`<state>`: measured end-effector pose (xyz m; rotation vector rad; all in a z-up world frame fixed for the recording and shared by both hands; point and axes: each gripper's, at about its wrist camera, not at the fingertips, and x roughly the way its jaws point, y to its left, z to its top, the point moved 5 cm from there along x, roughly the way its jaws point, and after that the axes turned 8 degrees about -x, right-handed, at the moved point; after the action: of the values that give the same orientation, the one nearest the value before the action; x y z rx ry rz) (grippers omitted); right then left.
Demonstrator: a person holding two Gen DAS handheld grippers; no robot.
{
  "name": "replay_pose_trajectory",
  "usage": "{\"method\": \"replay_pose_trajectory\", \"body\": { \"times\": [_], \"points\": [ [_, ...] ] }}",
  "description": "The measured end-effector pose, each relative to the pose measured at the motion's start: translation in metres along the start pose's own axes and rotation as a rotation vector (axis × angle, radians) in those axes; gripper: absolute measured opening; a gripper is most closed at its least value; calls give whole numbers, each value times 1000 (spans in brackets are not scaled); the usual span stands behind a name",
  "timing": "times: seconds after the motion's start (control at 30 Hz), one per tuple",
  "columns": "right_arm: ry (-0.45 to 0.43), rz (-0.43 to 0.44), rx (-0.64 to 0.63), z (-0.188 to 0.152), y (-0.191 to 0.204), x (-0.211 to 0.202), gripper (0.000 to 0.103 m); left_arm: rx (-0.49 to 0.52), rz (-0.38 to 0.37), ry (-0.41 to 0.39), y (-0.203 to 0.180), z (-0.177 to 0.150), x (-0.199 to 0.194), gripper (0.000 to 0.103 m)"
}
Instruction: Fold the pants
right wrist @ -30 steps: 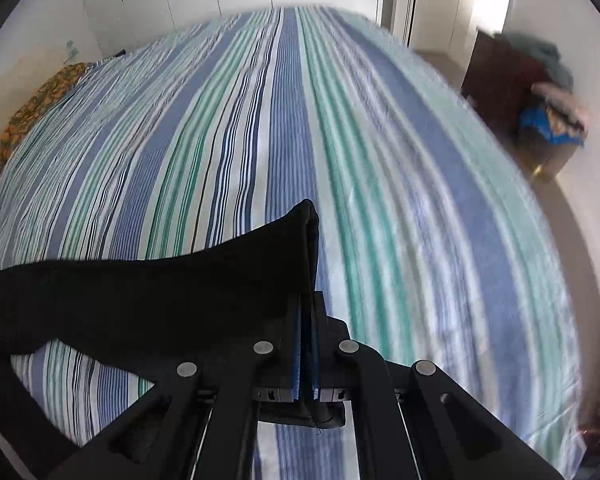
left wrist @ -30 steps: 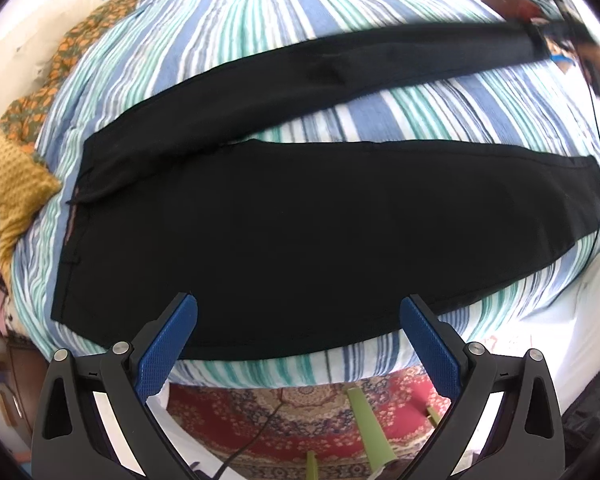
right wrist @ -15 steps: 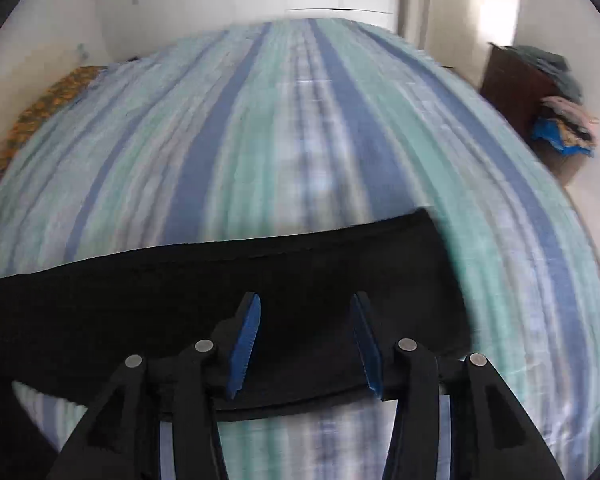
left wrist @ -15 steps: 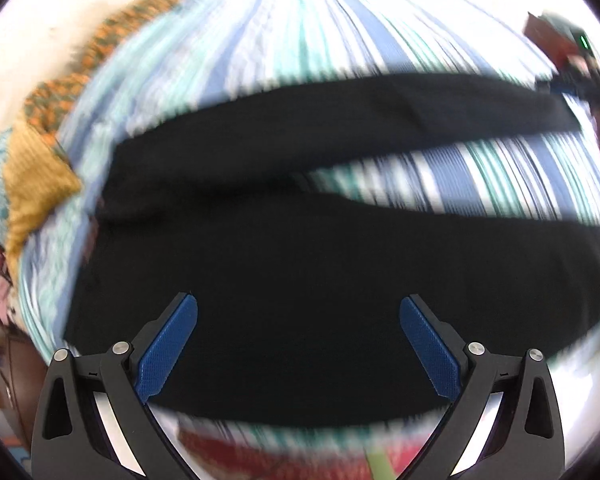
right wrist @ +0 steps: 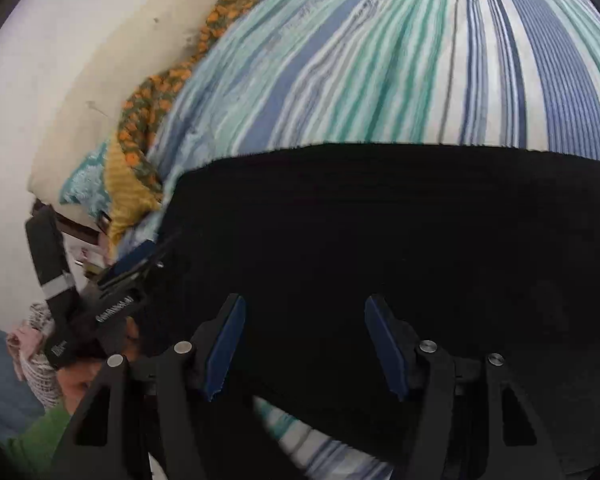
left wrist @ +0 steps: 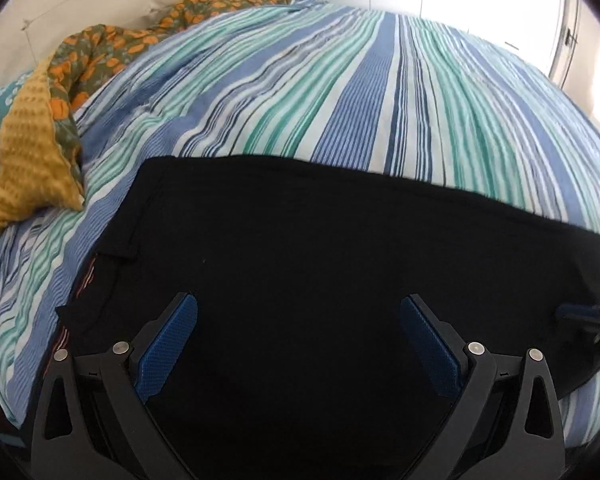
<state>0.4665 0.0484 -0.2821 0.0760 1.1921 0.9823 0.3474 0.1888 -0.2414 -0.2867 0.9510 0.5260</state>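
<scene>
We hover the left gripper (left wrist: 298, 344) wide open, empty, over the pants (left wrist: 320, 264), flat on the bed (left wrist: 380, 100) for folding; right gripper (right wrist: 304, 346) opening, nothing held.

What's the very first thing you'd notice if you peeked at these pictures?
A big pair of black cloth pants lies spread flat across the near part of a bed with a blue, green and white striped cover. Two black grippers with blue pads, left gripper and right gripper, hang open above the pants, the right one's jaws opening.
</scene>
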Motion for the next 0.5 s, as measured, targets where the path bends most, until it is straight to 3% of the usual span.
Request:
{"method": "replay_pose_trajectory", "body": {
  "times": [0.1,0.2,0.37,0.47,0.5],
  "points": [
    [-26,-66,35,-9,-44,-30,62,60,10,-3,2,-15,4,102],
    [-106,-146,161,-30,-114,-94,62,91,13,-17,2,-22,1,102],
    [-230,-428,384,-98,-244,-226,61,84,43,-18,9,-22,-9,102],
    [-262,-700,523,-149,-284,-303,61,67,62,-35,18,-30,-29,102],
    [-283,-751,559,-164,-286,-324,62,65,56,-46,19,-34,-39,102]
  ]
}}
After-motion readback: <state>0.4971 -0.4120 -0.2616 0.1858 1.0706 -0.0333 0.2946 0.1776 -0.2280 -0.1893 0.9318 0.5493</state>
